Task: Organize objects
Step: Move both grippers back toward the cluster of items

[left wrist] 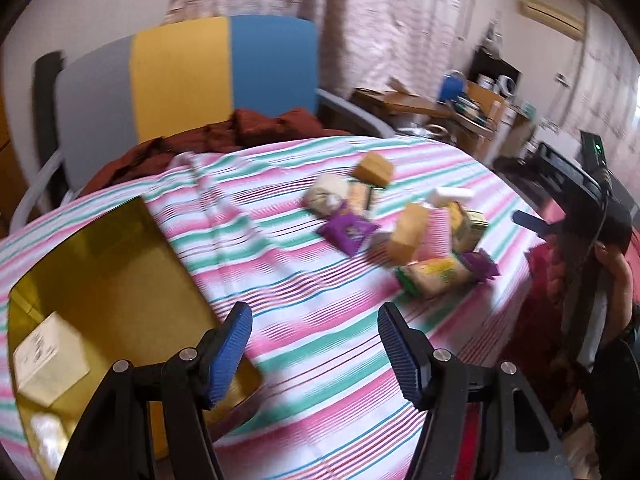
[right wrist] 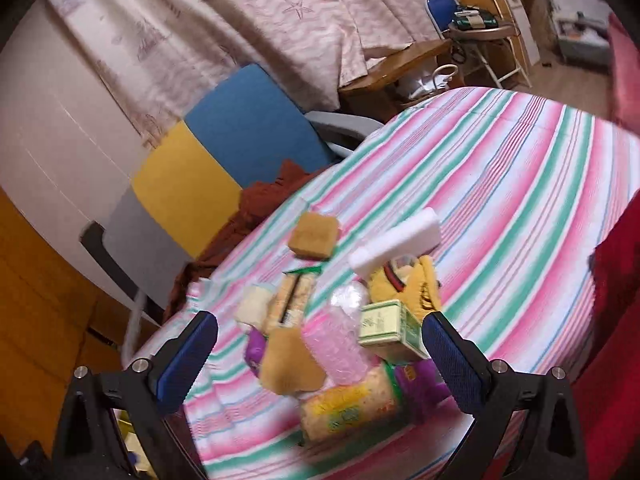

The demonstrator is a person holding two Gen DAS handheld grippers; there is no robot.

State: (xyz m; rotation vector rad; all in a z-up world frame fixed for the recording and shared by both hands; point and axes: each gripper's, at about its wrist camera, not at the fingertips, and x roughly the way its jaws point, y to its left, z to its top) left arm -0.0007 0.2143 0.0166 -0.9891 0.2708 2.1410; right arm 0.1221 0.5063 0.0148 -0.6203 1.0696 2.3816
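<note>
Broadly, a table draped in a pink, green and white striped cloth (left wrist: 320, 320) fills both wrist views, with a chair (left wrist: 224, 76) whose back is grey, yellow and blue panels standing just behind its far edge and a rust-red cloth (left wrist: 240, 132) heaped on the seat. Pale patterned curtains (right wrist: 248, 12) hang behind the chair.

On the left part of the table lies a shiny gold tray (left wrist: 104, 280), and a cream box (left wrist: 50, 358) rests inside it near its lower corner; the picture is blurred there, so the label cannot be read.

The clutter to be sorted sits in a loose pile right of the table's middle, well apart from the tray. It includes a long white block (right wrist: 394, 242), a tan sponge (right wrist: 314, 236) at the far side, a second tan sponge (right wrist: 290, 362) tipped up nearer the camera, a pink bubbly wrap (right wrist: 334, 350), a yellow-green snack packet (right wrist: 352, 406), a green-and-cream box (right wrist: 384, 330), a yellow soft toy (right wrist: 420, 284) and a purple packet (left wrist: 348, 232).

The left gripper (left wrist: 314, 350) hovers above the cloth beside the tray's near corner, its blue pads spread wide and holding nothing. The right gripper (right wrist: 320, 364) hangs over the pile, fingers likewise wide apart and empty, the heap showing between them.
</note>
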